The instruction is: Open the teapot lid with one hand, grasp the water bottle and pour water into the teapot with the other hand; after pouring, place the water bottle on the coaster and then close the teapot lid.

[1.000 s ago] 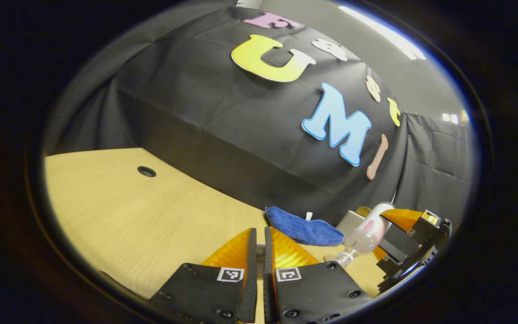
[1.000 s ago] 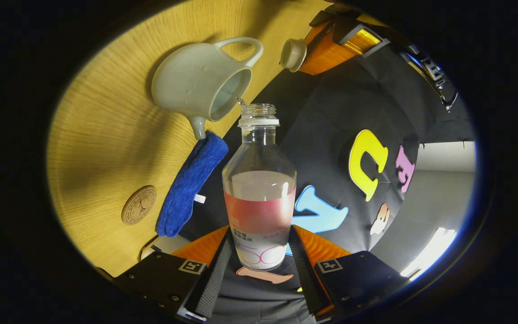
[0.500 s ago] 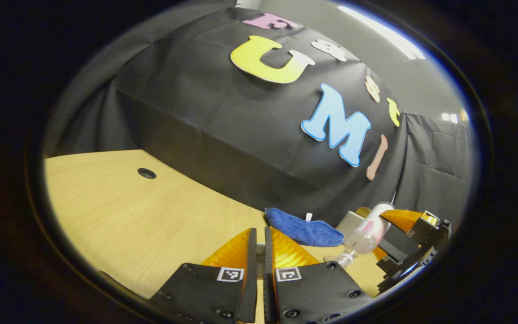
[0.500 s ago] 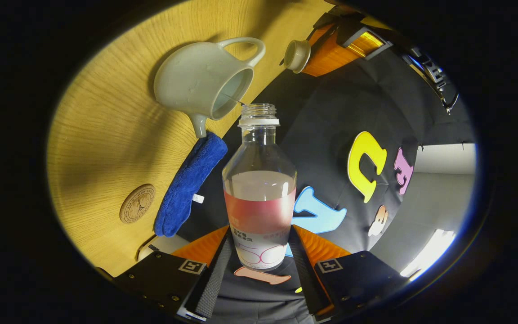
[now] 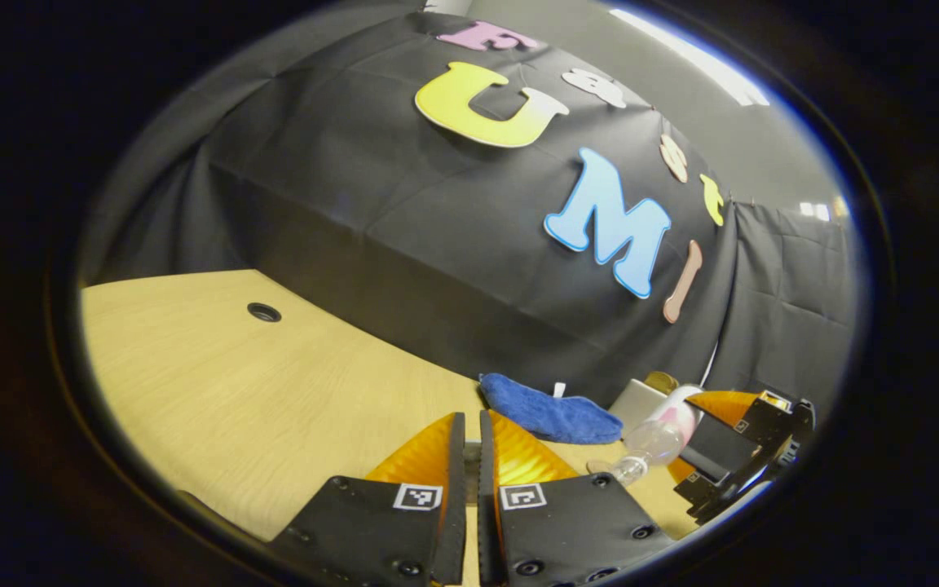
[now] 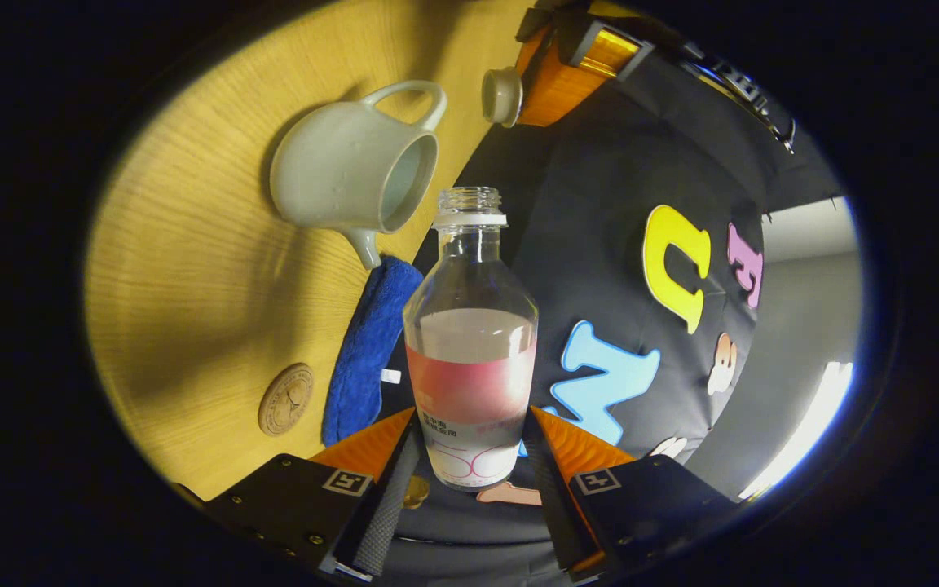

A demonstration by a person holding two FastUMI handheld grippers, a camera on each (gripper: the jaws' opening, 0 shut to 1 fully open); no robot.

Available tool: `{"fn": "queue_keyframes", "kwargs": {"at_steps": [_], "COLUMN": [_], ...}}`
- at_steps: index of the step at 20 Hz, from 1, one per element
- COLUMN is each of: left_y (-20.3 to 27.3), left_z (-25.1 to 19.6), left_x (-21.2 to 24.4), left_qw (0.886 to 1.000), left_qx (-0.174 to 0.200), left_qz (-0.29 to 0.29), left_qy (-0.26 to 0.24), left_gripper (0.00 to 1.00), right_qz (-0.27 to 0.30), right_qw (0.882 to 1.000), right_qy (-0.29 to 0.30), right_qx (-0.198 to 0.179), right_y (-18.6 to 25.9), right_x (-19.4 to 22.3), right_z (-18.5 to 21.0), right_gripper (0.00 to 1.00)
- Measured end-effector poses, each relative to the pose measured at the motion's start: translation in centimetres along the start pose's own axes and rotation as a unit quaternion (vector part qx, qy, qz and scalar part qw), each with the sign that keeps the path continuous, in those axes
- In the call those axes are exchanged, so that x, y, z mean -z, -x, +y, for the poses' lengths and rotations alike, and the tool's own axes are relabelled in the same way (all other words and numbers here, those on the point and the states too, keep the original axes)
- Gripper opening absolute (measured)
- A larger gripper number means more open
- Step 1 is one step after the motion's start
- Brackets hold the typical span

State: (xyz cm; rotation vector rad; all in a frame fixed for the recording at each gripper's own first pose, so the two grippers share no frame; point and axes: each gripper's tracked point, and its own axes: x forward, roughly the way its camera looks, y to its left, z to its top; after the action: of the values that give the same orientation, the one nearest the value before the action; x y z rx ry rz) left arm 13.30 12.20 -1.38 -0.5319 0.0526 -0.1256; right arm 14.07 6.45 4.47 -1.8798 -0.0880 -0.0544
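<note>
Both fingers of the right gripper [image 6: 469,456] clamp the water bottle [image 6: 470,350], neck toward twelve o'clock, now swung clear of the teapot [image 6: 347,175]; left gripper [image 5: 471,456] pinches the lid [image 6: 502,95].

Both grippers: black plates with screws and square coded markers, ribbed jaws.

A light wooden table [image 6: 192,269] carries the teapot [image 6: 339,175], a blue cloth [image 6: 368,350] beside its spout, and a round coaster [image 6: 284,399] nearer.

From my left gripper view, the clear plastic water bottle [image 5: 659,430] hides most of a pale box behind it, and whatever my nearly closed fingers [image 5: 451,456] pinch stays out of sight.
</note>
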Motion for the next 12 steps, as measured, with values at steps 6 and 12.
{"fn": "queue_keyframes", "kwargs": {"at_steps": [6,12], "left_y": [0.1,-0.1], "left_z": [-0.9,-2.0], "left_x": [-0.1,0.4], "left_qw": [1.000,0.999], "left_qx": [0.005,0.009], "left_qz": [-0.004,0.002], "left_qy": [-0.007,-0.031], "left_gripper": [0.12,0.12], "right_qz": [0.009,0.021], "right_qw": [0.977,0.928], "right_qy": [-0.204,-0.358], "right_qx": [-0.062,-0.099], "right_y": [-0.6,-1.2], "right_x": [1.5,3.6], "right_z": [2.9,4.9], "right_gripper": [0.75,0.75]}}
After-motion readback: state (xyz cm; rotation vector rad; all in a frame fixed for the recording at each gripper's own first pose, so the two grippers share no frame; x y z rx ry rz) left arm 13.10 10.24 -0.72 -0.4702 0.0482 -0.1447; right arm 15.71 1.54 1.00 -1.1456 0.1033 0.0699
